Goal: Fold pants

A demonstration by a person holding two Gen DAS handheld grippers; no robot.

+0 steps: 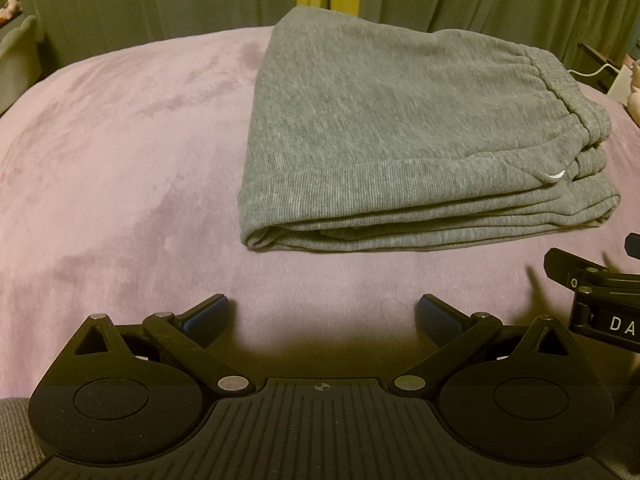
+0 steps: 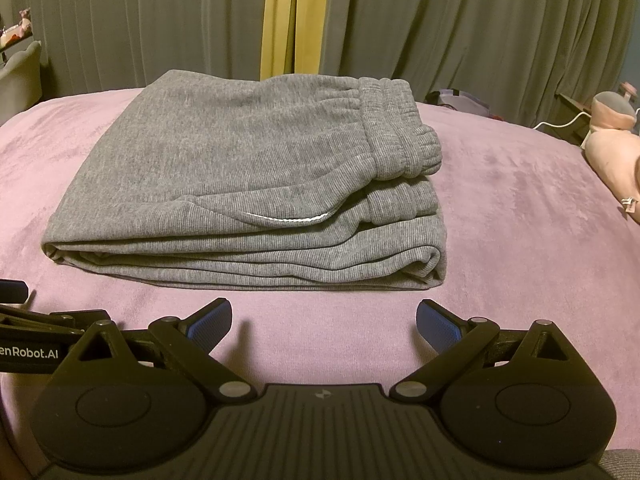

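Grey ribbed fleece pants (image 2: 240, 184) lie folded in a compact stack on the mauve plush blanket (image 2: 520, 240), at twelve o'clock from my right claw (image 2: 324, 320). Both it and my left claw (image 1: 322, 318) are spread wide, holding nothing.

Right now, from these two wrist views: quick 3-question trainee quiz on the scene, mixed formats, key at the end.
1. True or false: the grey pants lie in a folded stack on the pink blanket.
2. Multiple choice: the left tool is A) shut on the pants, B) open with nothing between its fingers, C) out of view.
3. Fill in: in the right wrist view the elastic waistband sits on the ____ side of the stack.

Key
1. True.
2. B. The right tool is open and short of the pants too.
3. Right.
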